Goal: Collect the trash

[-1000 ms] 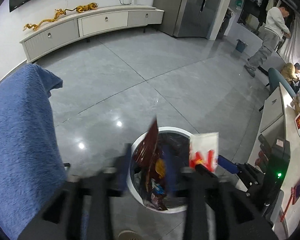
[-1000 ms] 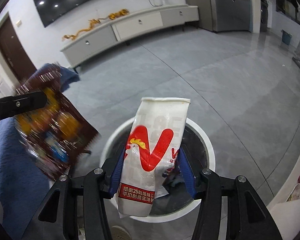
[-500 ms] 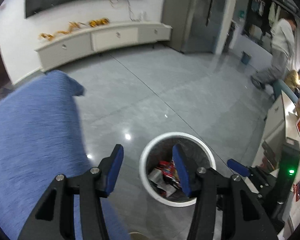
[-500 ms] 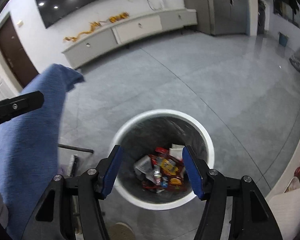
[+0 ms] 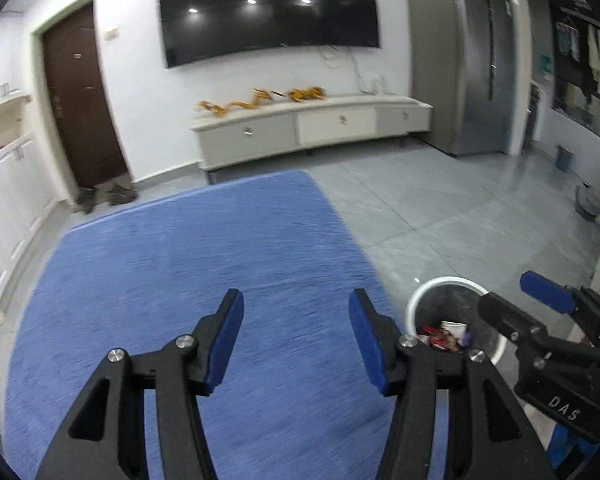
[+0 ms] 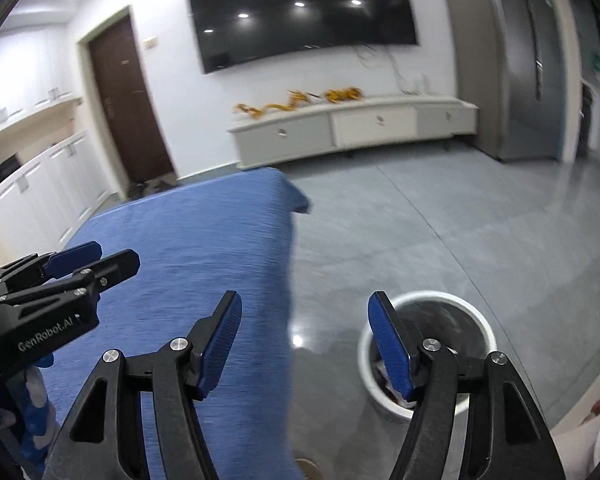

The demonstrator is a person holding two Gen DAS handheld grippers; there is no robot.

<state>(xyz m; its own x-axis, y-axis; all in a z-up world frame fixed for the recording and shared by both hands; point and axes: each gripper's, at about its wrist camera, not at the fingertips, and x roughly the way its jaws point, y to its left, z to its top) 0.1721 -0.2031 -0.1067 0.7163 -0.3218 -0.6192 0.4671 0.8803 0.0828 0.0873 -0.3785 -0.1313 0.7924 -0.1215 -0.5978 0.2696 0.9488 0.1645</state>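
Note:
A round white trash bin [image 5: 414,300] stands on the grey floor at lower right, with snack wrappers [image 5: 444,334] inside. It also shows in the right wrist view [image 6: 476,320], partly behind my right finger. My left gripper [image 5: 296,312] is open and empty above the blue-covered table [image 5: 188,264]. My right gripper [image 6: 305,316] is open and empty, over the table's right edge and the floor. It shows in the left wrist view [image 5: 540,300] just right of the bin; the left gripper shows in the right wrist view [image 6: 92,256] at far left.
A low white TV cabinet [image 5: 312,128] with yellow dragon figures stands under a wall TV [image 5: 268,8]. A brown door [image 5: 80,96] is at left, a steel fridge [image 5: 476,64] at right. Grey tiled floor [image 6: 480,232] lies beyond the table.
Both grippers let their wrappers drop into the bin and opened. They then tilted up and swung left, so the blue table now fills the foreground and the bin sits at lower right.

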